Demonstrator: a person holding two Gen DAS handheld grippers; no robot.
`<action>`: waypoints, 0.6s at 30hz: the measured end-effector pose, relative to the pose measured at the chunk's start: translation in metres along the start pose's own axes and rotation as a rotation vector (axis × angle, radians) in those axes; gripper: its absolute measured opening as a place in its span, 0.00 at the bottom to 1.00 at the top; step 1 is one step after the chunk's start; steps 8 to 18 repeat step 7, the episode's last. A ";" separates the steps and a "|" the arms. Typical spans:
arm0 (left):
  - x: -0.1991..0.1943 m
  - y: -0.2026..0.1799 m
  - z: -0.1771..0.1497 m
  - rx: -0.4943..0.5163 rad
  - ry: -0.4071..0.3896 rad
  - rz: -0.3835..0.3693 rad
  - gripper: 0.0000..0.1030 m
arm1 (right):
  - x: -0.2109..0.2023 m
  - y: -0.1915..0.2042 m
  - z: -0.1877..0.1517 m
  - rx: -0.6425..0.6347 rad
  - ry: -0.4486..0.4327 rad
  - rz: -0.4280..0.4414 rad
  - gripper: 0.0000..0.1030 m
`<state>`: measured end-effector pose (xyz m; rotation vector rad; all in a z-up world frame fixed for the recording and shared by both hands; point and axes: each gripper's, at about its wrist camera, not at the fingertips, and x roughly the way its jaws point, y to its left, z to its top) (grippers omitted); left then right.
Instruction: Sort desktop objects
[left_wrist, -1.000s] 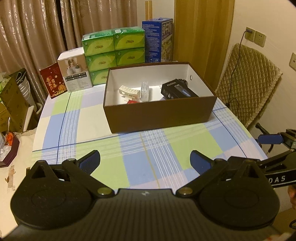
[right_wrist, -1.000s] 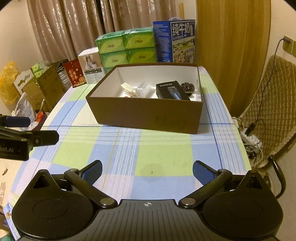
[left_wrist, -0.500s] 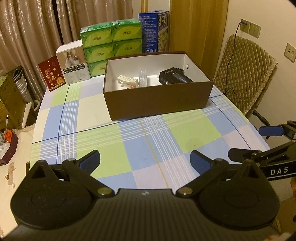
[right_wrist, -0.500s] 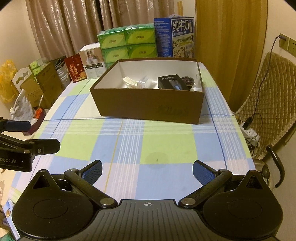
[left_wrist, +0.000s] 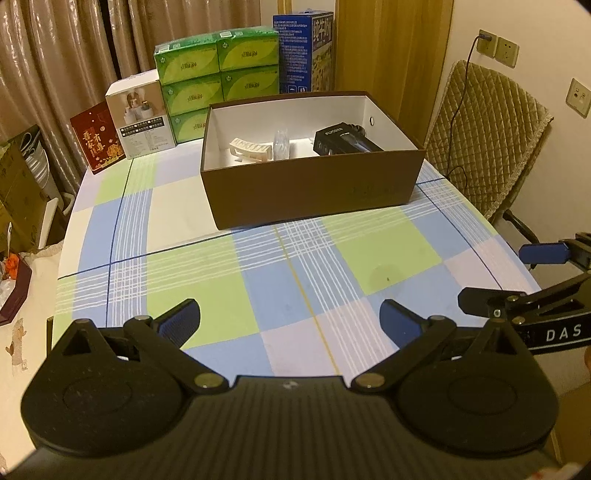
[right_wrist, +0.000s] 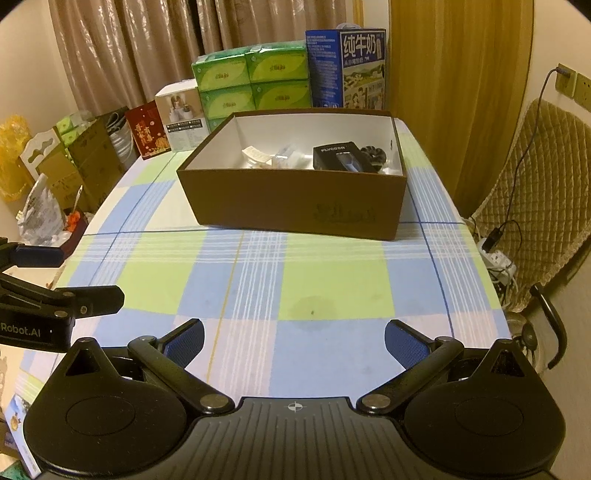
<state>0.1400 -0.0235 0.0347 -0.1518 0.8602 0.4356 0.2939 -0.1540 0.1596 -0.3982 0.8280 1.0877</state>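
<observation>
Brown cardboard, the box (left_wrist: 314, 192) looks smaller and farther off than it did a second ago, because both claws have pulled back from it along the checked surface (left_wrist: 229, 295). The left claw (left_wrist: 290, 321) is wide open and holds nothing, and the right claw (right_wrist: 293, 338) is the same. All the small things sit inside the box: a cream hair clip (left_wrist: 251, 149), a little clear bottle (left_wrist: 281, 142) and a black case (left_wrist: 345, 142). Nothing loose lies on the cloth, so the sorting looks done, I think. Only the right view shows a dark round thing (right_wrist: 373, 154) behind the black case. Only the left view shows the small hole (left_wrist: 372, 119) in the box's end wall.
</observation>
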 end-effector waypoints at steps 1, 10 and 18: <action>0.001 0.000 0.000 -0.001 0.000 0.001 0.99 | 0.000 -0.001 0.000 -0.001 0.001 0.000 0.98; 0.004 -0.002 0.003 -0.005 -0.003 0.007 0.99 | 0.004 -0.005 0.003 -0.004 0.002 -0.001 0.98; 0.004 -0.002 0.003 -0.005 -0.003 0.007 0.99 | 0.004 -0.005 0.003 -0.004 0.002 -0.001 0.98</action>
